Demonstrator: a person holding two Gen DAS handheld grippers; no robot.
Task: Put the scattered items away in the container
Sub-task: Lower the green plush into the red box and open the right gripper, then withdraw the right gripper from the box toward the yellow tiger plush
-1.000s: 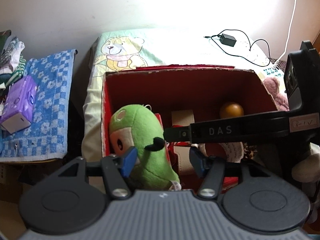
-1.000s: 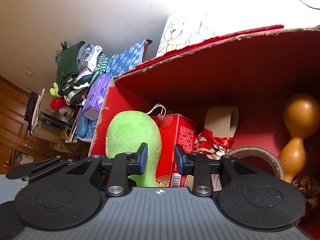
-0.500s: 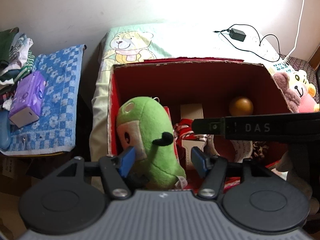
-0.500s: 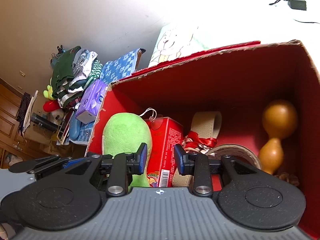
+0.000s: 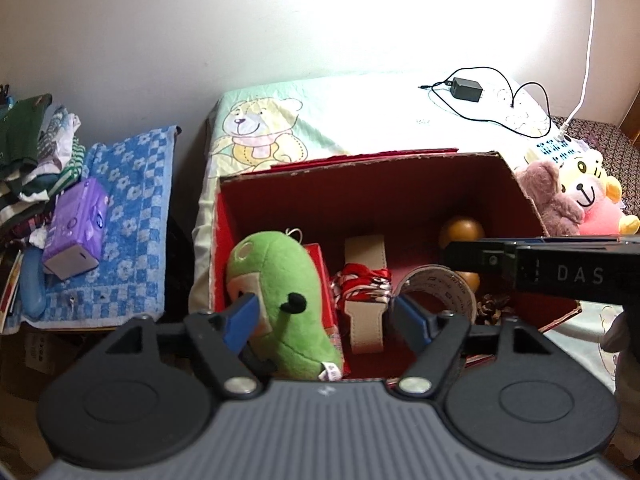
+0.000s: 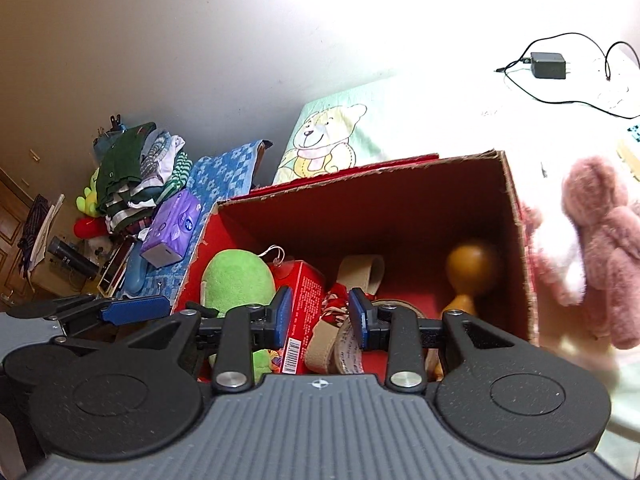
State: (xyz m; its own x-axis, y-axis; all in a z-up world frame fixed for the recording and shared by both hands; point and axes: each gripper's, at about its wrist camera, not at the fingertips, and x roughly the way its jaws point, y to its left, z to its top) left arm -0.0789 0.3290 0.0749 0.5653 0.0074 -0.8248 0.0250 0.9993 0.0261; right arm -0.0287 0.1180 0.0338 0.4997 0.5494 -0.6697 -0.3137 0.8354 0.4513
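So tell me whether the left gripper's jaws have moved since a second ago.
Yes. The left gripper is opening: its fingers have spread apart from the green plush toy, which sits in the red box, no longer pinched.

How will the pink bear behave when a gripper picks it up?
The pink bear looks plush, so it probably squashes under the pads and feels light. Its limbs hang loose and may flop. The fuzzy fur should resist slipping.

Bear-print bed sheet [image 5: 360, 120] under red box [image 5: 360, 184], charger [image 5: 466, 90], plush toys [image 5: 576, 200].
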